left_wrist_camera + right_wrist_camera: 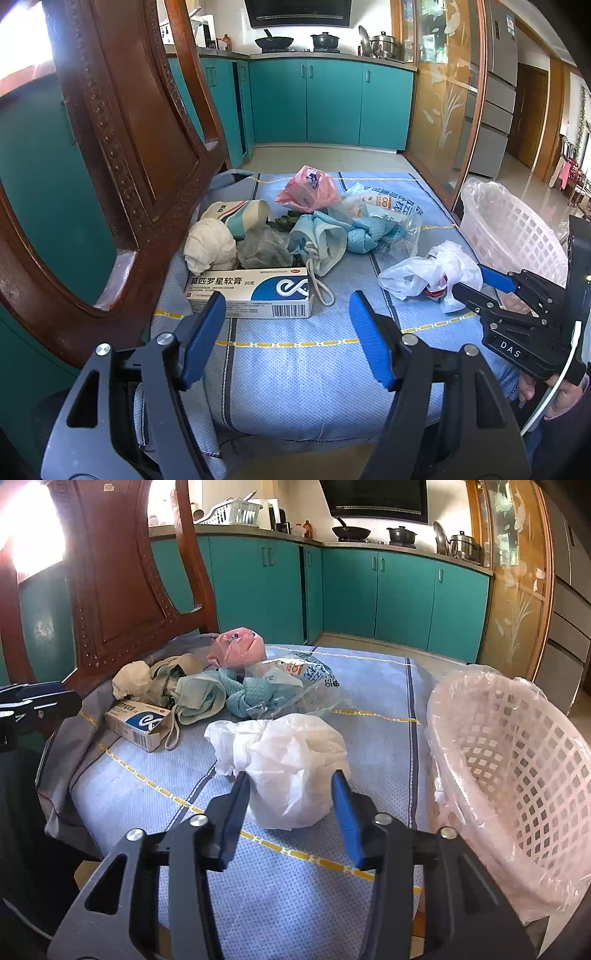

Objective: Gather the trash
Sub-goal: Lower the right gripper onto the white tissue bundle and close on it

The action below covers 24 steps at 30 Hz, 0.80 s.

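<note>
The right gripper (291, 775) stood half-open around the white plastic bag (284, 768), pads not visibly pressing. The left gripper (288, 302) gaped empty. Next it needed closing, then carrying to the basket (517, 760) at three o'clock.

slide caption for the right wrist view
Open right gripper around a white bag on the blue cloth, lined basket beside it.

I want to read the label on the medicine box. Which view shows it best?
The left wrist view: the medicine box lies close and broadside, printed face and barcode showing, just beyond the open left gripper. The right wrist view shows it smaller, at an angle, open end flap toward the camera.
</note>
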Each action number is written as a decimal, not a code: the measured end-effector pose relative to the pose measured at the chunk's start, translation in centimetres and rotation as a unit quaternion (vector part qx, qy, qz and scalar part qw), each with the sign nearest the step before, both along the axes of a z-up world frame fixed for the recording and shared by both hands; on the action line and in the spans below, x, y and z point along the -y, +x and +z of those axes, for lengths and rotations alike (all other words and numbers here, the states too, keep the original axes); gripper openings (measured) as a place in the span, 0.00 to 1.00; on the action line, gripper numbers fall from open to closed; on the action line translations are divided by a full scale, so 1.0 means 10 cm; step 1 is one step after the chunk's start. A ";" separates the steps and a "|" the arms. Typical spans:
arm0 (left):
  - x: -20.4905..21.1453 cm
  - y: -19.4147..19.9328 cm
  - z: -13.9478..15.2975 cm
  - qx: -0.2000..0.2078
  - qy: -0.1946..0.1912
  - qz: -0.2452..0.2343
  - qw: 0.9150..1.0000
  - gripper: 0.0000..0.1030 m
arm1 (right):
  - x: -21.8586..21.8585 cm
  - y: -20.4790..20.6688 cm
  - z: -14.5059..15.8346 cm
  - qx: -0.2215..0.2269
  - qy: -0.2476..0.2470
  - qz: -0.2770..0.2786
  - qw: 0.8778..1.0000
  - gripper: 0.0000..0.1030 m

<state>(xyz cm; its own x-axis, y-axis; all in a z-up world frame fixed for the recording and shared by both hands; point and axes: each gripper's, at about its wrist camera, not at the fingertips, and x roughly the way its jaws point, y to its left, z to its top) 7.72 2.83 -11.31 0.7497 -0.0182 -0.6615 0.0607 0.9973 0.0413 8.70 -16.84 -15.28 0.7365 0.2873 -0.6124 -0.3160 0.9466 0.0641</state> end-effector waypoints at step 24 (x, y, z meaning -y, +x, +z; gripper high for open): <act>0.05 -0.02 -0.03 -0.004 0.000 -0.010 1.000 0.72 | -0.08 0.05 -0.05 -0.002 -0.016 -0.009 1.000 0.63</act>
